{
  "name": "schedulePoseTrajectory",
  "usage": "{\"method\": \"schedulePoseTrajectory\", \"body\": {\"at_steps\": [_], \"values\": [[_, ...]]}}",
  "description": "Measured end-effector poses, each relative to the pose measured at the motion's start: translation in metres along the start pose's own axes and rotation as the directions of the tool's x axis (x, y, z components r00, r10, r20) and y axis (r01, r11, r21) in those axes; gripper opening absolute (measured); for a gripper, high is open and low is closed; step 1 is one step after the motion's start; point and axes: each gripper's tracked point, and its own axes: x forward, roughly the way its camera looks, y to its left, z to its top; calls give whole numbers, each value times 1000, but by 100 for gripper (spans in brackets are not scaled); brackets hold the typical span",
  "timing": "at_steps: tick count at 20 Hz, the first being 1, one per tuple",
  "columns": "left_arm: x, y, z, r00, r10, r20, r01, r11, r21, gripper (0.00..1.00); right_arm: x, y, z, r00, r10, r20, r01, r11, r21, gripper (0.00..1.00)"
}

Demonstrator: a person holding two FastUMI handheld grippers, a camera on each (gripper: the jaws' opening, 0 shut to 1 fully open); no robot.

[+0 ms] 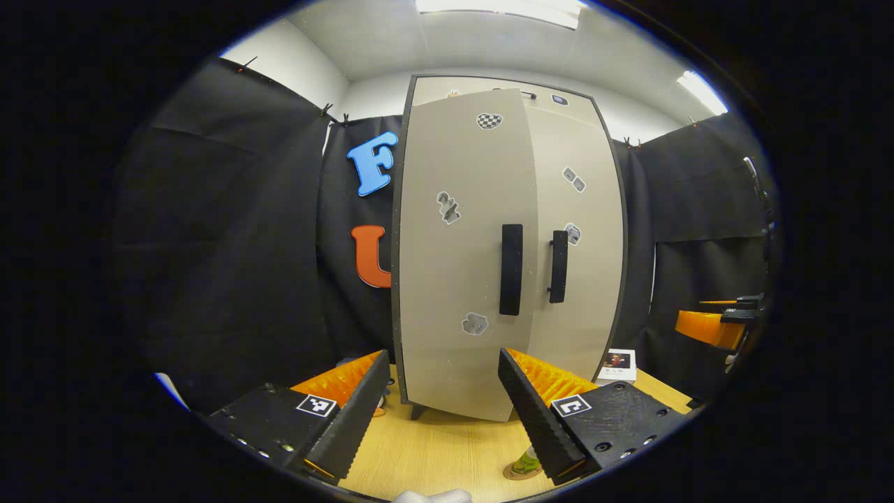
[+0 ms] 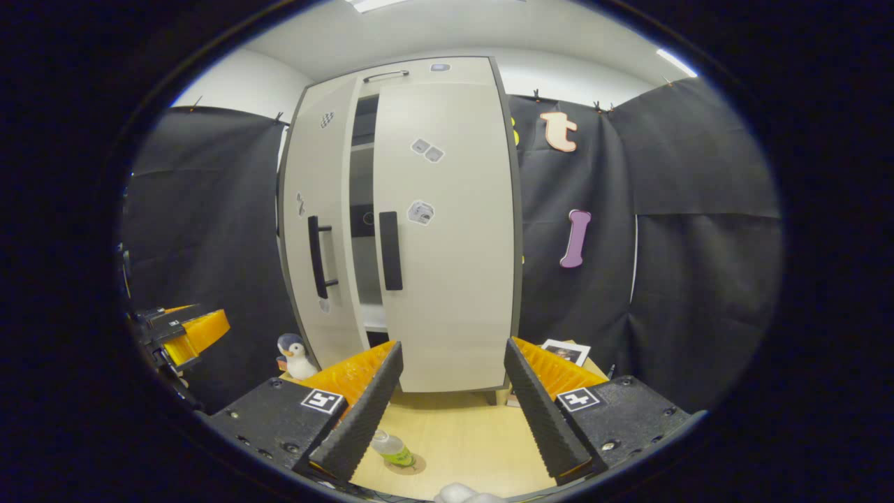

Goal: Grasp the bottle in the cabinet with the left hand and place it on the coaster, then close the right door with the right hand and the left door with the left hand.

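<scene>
The bottle [image 2: 391, 448] stands on the coaster [image 2: 404, 462] on the table [image 2: 454, 433], low between the right gripper [image 2: 447, 412]'s spread, empty jaws. The left gripper [image 1: 440, 412] also gapes empty before the left door [image 1: 461, 251], which stands ajar; the right door [image 2: 447, 230] is shut.

cabinet [image 2: 419, 230] at back of tabletop [image 2: 461, 440] | bottle [image 2: 391, 448] on coaster [image 2: 404, 462] in front of cabinet | penguin toy [image 2: 297, 356] left of cabinet | booklet [image 2: 567, 351] right of it | left door [image 2: 314, 230] ajar

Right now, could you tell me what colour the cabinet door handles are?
Black. Both door handles show best in the left gripper view.
</scene>
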Motion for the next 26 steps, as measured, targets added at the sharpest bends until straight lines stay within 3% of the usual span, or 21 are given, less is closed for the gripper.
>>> {"method": "schedulePoseTrajectory", "body": {"at_steps": [2,5,10,11,12,26], "values": [[0,-2,1,1000,-3,2,3,1000,-4,92,0,1,-1,1000,1,4,-1,1000,-10,96],[-1,-7,-3,1000,-11,-6,11,1000,-2,96,0,3,-2,1000,1,9,-1,1000,-21,96],[-1,-7,-1,1000,-7,-1,7,1000,9,96,0,4,2,1000,1,24,-1,1000,-26,96],[-1,-7,0,1000,-4,1,4,1000,12,92,1,4,2,1000,0,24,0,1000,-28,96],[-1,-6,1,1000,-2,1,2,1000,13,96,1,6,2,1000,4,25,-4,1000,-28,94],[4,-6,1,1000,5,-4,-5,1000,19,96,4,8,5,999,5,38,-3,999,-43,96]]}}
